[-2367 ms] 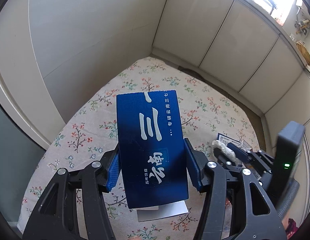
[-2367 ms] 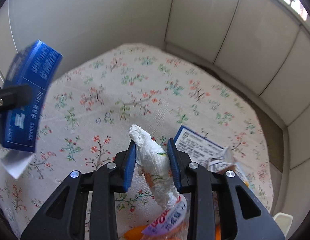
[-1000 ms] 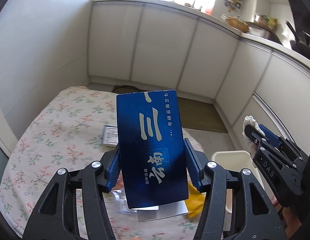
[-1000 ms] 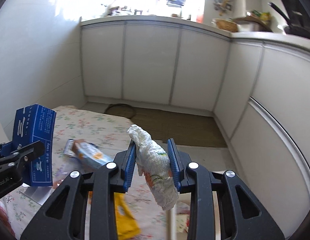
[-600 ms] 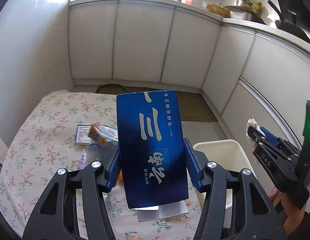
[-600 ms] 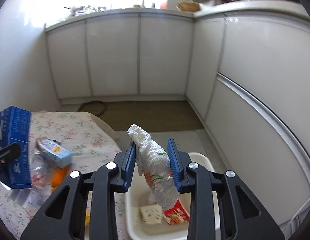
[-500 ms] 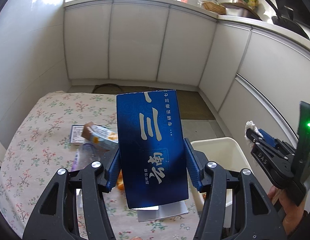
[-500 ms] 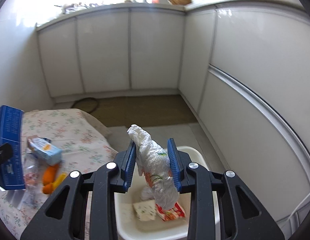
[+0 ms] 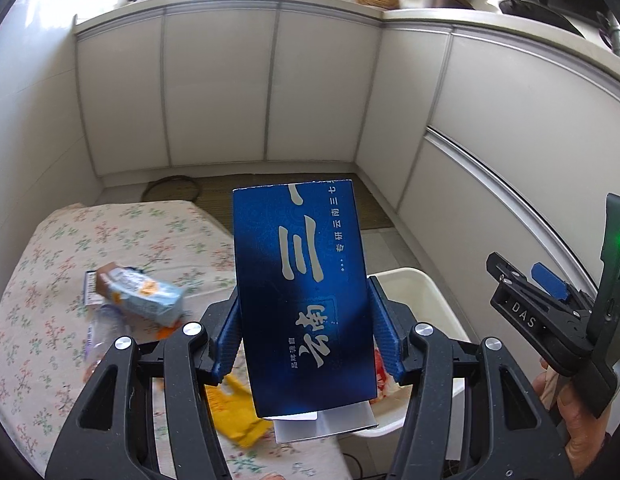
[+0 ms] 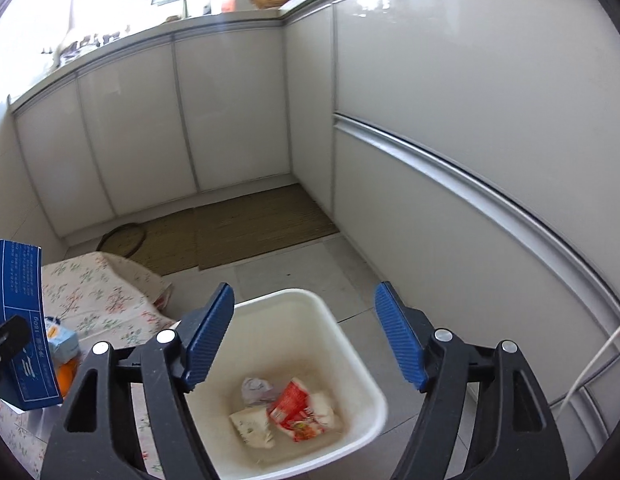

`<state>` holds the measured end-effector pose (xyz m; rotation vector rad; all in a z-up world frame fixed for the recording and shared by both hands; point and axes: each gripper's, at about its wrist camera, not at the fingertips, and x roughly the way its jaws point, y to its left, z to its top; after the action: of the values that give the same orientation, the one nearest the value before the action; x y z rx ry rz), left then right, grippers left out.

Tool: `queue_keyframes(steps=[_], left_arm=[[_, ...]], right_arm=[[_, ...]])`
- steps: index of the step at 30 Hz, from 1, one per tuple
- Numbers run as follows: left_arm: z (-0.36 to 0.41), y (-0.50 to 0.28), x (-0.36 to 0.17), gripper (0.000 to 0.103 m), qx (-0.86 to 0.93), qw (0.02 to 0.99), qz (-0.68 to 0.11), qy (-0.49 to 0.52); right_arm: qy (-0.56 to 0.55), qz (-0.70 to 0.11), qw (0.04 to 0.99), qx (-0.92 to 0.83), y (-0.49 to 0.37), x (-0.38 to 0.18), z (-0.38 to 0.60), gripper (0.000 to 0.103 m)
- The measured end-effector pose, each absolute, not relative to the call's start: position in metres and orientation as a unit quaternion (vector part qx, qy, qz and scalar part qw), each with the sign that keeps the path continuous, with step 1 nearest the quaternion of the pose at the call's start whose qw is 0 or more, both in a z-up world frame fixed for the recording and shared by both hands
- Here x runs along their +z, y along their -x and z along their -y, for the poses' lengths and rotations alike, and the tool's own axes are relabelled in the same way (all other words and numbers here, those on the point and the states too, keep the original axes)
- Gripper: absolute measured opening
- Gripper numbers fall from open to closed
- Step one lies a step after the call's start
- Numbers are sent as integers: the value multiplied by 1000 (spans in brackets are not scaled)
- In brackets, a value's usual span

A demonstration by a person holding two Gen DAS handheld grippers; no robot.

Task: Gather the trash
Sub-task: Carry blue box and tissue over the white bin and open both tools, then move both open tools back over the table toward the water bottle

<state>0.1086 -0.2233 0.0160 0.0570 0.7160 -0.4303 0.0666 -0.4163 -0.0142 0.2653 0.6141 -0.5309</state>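
My left gripper [image 9: 306, 332] is shut on a tall blue box [image 9: 306, 296] with white characters, held upright over the table's near edge; the same blue box [image 10: 18, 320] shows at the left of the right wrist view. My right gripper [image 10: 304, 336] hangs over a white bin [image 10: 362, 360] on the floor, its jaws opening with nothing between them. Inside the bin lie a red and white wrapper [image 10: 302, 408], a grey wad [image 10: 256, 390] and a pale scrap [image 10: 252, 426]. The white bin [image 9: 422, 292] sits right of the table in the left wrist view, where the right gripper [image 9: 526, 280] appears at the far right.
A floral tablecloth [image 9: 90, 248] covers the table, with a light blue carton [image 9: 142, 296], a yellow wrapper [image 9: 234, 412] and other litter on it. White cabinet fronts [image 10: 450, 160] wall the corner. A woven mat [image 10: 246, 224] lies on the floor beyond the bin.
The right gripper has spread its jaws and the crumpled white wrapper it held now lies in the bin. Both grippers have swung right, toward the bin. The blue box stays gripped.
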Motion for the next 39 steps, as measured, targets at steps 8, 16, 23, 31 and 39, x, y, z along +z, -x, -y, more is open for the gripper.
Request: queue_keyframes(steps=[8, 16, 23, 31, 39], left_arm=[[256, -108, 13, 54, -235, 905, -351, -38], [293, -113, 10, 55, -263, 894, -361, -38], [325, -115, 3, 56, -280, 882, -377, -45], [335, -124, -2, 63, -279, 875, -395, -36], [323, -130, -4, 76, -245, 887, -390, -42]], right_arm=[[-147, -285, 899, -299, -48, -12, 443, 76], [-163, -280, 881, -344, -32, -11, 465, 80], [-172, -276, 866, -381, -20, -13, 482, 82], [-163, -266, 862, -400, -22, -9, 486, 88], [-144, -251, 874, -390, -28, -6, 467, 96]])
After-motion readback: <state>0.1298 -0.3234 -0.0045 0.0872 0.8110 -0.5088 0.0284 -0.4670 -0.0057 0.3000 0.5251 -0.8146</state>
